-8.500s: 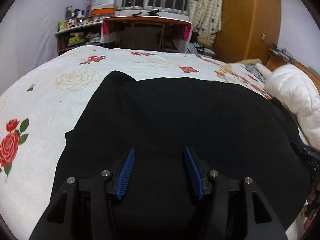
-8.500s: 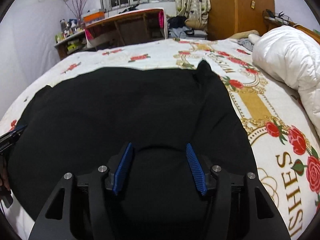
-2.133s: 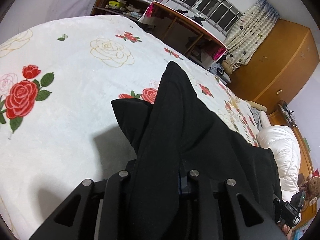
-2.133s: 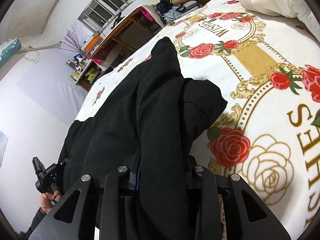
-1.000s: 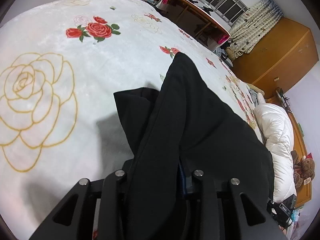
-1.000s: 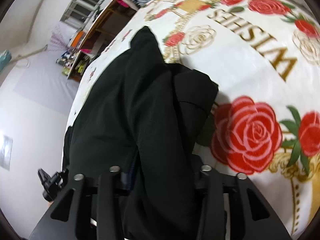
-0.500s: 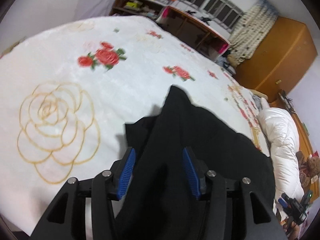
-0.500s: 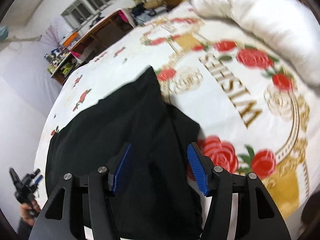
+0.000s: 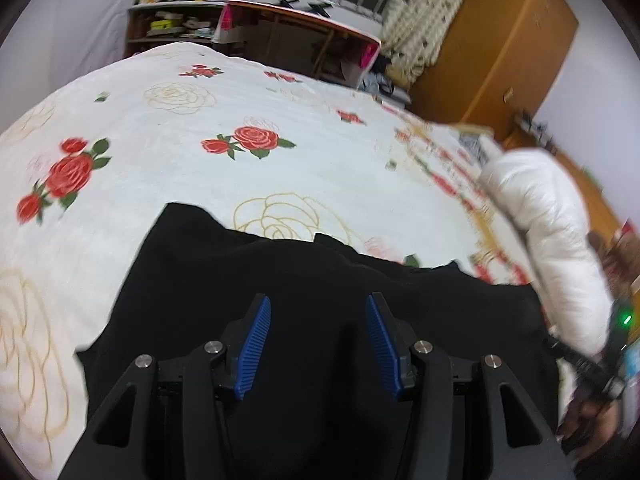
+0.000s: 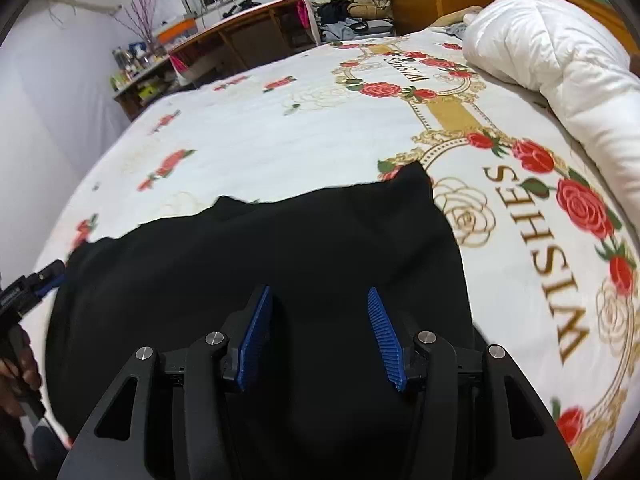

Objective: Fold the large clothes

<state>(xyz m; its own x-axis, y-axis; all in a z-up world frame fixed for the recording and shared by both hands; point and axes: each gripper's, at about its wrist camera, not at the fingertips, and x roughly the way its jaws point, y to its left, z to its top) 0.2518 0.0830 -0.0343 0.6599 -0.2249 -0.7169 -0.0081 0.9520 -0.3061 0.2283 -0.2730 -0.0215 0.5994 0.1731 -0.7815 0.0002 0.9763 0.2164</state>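
A large black garment lies folded over on the rose-printed bedspread, its folded edge running across the middle of both views. It also shows in the right wrist view. My left gripper is open and empty, hovering over the garment's near part. My right gripper is open and empty, also above the black cloth. The right gripper shows at the right edge of the left wrist view. The left gripper shows at the left edge of the right wrist view.
A rolled white duvet lies along the right side of the bed. A wooden desk, a cluttered shelf and an orange wardrobe stand beyond the bed's far edge.
Both grippers were shut on the garment's edge a second ago, carrying it over. They have opened and let go, and the garment now lies folded flat; both grippers have pulled back above it.
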